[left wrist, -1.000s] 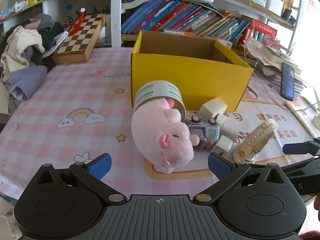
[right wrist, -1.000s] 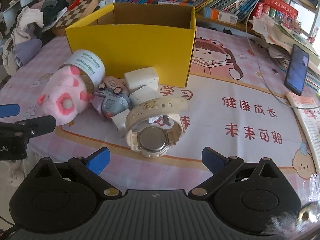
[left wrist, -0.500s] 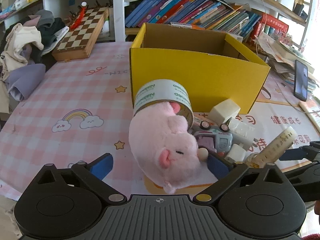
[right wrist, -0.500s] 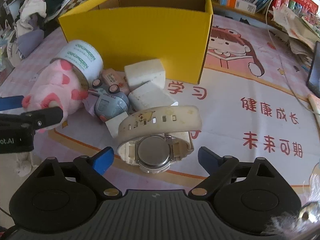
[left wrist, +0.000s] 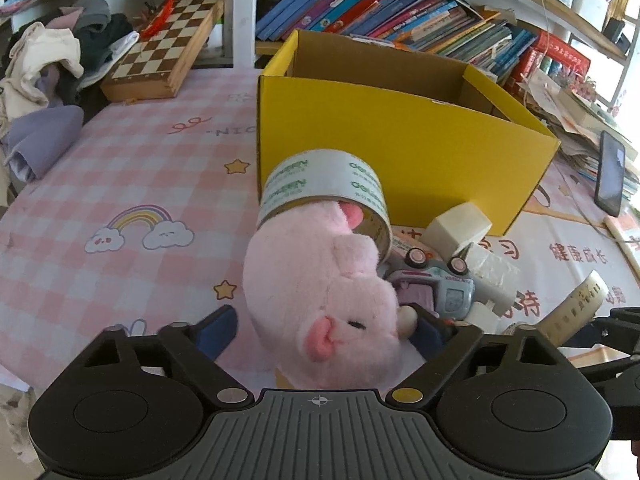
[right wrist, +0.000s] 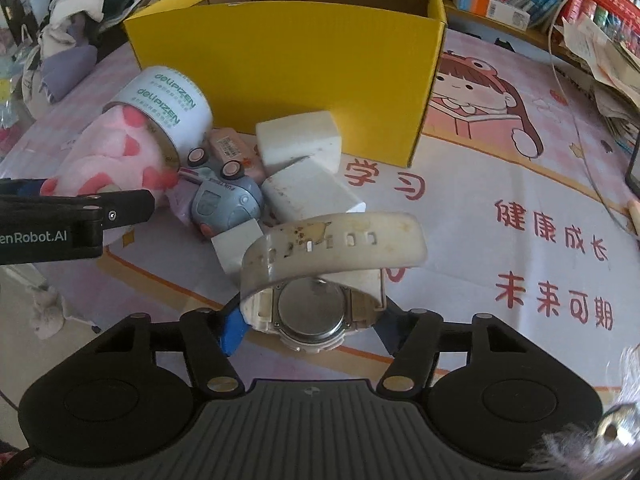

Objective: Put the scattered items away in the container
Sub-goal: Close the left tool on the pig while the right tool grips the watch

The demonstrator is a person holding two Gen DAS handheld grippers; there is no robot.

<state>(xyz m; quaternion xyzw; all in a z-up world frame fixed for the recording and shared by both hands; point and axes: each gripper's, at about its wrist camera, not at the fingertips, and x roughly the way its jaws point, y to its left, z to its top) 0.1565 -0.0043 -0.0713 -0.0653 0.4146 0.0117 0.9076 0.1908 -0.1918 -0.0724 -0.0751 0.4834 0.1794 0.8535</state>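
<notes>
Plush pig sits between the left gripper fingers, spread but closing in; its rear is stuck in the tape roll, so lifting may drag that along. Right gripper looks clenched on the watch before the yellow box.

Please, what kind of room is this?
Probably a child's study or playroom at home: shelves of books, a chessboard, a clothes pile, and a cartoon table mat.
</notes>
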